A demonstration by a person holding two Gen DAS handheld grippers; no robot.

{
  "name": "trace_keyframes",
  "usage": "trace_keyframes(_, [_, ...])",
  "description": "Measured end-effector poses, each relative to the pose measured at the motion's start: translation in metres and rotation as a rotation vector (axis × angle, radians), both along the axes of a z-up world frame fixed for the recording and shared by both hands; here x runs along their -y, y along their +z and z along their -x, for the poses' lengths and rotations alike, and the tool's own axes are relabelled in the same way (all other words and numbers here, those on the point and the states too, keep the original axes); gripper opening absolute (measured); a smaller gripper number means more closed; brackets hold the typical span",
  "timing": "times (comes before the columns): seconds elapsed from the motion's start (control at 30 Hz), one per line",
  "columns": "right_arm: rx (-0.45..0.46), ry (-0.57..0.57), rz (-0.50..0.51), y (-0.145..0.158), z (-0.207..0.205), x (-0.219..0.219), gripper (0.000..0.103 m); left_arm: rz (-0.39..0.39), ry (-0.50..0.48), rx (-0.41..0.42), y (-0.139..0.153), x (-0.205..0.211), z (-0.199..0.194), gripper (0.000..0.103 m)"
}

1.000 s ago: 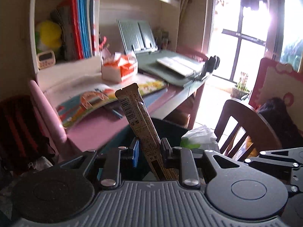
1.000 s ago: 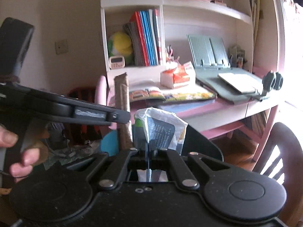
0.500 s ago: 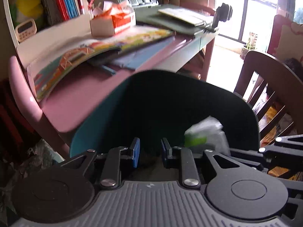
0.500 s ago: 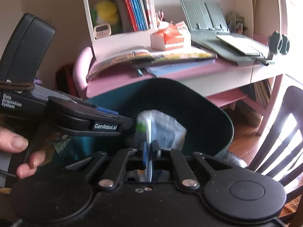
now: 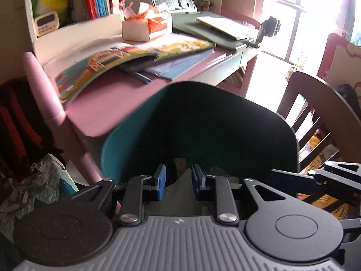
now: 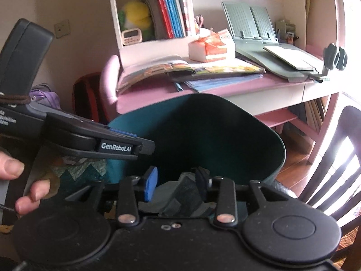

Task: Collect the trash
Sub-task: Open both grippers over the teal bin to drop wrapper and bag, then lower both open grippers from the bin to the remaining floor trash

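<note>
Two wrist fisheyes, both close above the teal bin, facing the pink table.

Left view (image 5: 203,122) looking down over the bin rim from its near side; right view (image 6: 196,131) the same from slightly further right, catching the left tool (image 6: 126,146) at its left edge. Shared: bin, table (image 5: 106,99), picture book (image 5: 126,56), bookshelf (image 6: 149,11).

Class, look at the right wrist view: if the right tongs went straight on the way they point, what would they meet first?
Probably the trash lying in the bin, seen between the open right tongs; depth is unclear, so the bin's dark inner wall could come first.
</note>
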State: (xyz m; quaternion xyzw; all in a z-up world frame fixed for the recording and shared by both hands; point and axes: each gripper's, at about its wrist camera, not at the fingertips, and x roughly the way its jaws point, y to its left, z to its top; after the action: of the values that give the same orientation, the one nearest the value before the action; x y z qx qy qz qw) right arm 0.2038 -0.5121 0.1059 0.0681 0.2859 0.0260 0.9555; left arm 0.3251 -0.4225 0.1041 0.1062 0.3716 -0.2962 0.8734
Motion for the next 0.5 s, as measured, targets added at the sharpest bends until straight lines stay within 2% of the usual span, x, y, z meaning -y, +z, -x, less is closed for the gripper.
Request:
trace_keyframes(0.1, [0.014,0.016,0.003,0.009,0.011,-0.011,0.037,0.022,-0.005,0.018,0.013,-0.016,0.015,0.032])
trace_keyframes(0.33, [0.051,0.061,0.003,0.03,0.037,-0.046,0.038,0.065,0.0,0.051,0.037,-0.059,0.049,0.033])
trace_keyframes(0.4, [0.057,0.077,0.006,0.034,0.043,-0.057,0.039,0.074,0.006,0.058,0.042,-0.073,0.058,0.037])
trace_keyframes(0.47, [0.06,0.094,0.004,0.038,0.048,-0.069,0.04,0.081,0.013,0.069,0.045,-0.089,0.067,0.048])
trace_keyframes(0.5, [0.062,0.103,0.004,0.039,0.051,-0.074,0.04,0.081,0.011,0.079,0.047,-0.096,0.072,0.048])
